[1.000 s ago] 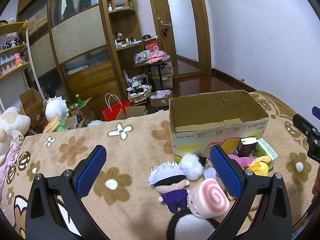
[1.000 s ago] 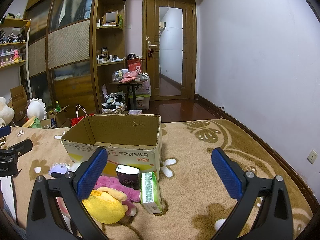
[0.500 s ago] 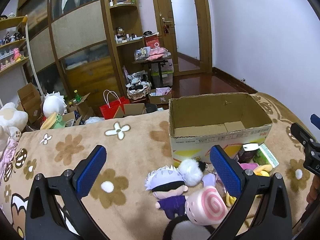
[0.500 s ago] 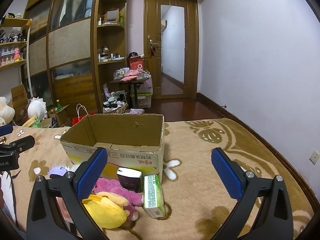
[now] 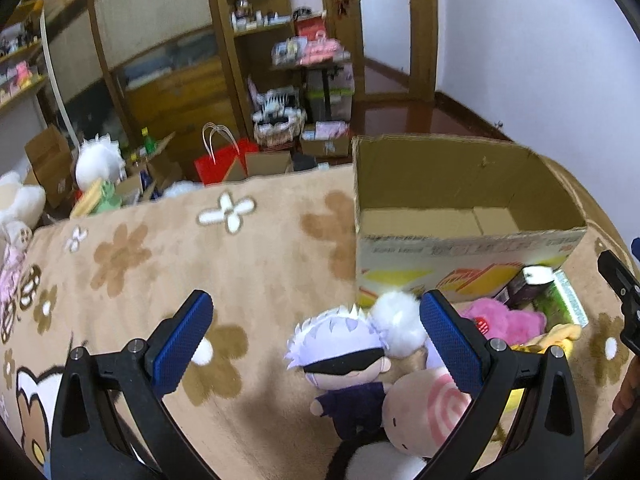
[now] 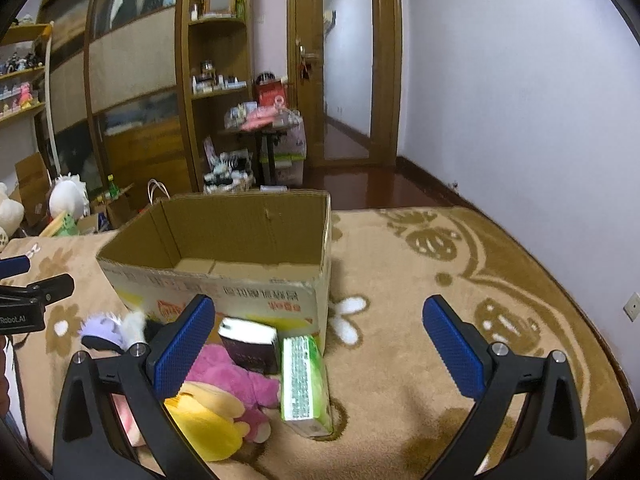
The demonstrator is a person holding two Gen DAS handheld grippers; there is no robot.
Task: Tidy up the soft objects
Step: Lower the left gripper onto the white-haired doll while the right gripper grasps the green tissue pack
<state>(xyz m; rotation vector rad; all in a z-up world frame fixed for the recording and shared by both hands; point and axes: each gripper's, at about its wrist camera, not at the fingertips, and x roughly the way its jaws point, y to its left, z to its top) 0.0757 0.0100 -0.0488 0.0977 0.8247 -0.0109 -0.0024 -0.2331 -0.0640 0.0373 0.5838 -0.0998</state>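
Observation:
An open, empty cardboard box [image 5: 472, 236] stands on the flowered blanket; it also shows in the right wrist view [image 6: 224, 280]. In front of it lie soft toys: a white-haired blindfolded doll [image 5: 344, 364], a white pompom [image 5: 396, 320], a pink swirl plush [image 5: 424, 412], a pink plush [image 5: 504, 320] [image 6: 236, 380] and a yellow plush [image 6: 204, 420]. My left gripper [image 5: 316, 344] is open, above the doll. My right gripper [image 6: 318, 344] is open, above the pink plush and the small boxes.
A dark box [image 6: 250, 346] and a green carton [image 6: 304, 380] lie by the cardboard box. Beyond the bed edge are a red bag [image 5: 224, 164], cartons, plush toys [image 5: 96, 164], shelves and a door [image 6: 346, 92]. A wall is at the right.
Both grippers have moved forward and a little lower toward the toys and the box; the toys and box look larger. Both stay open. Nothing was picked up.

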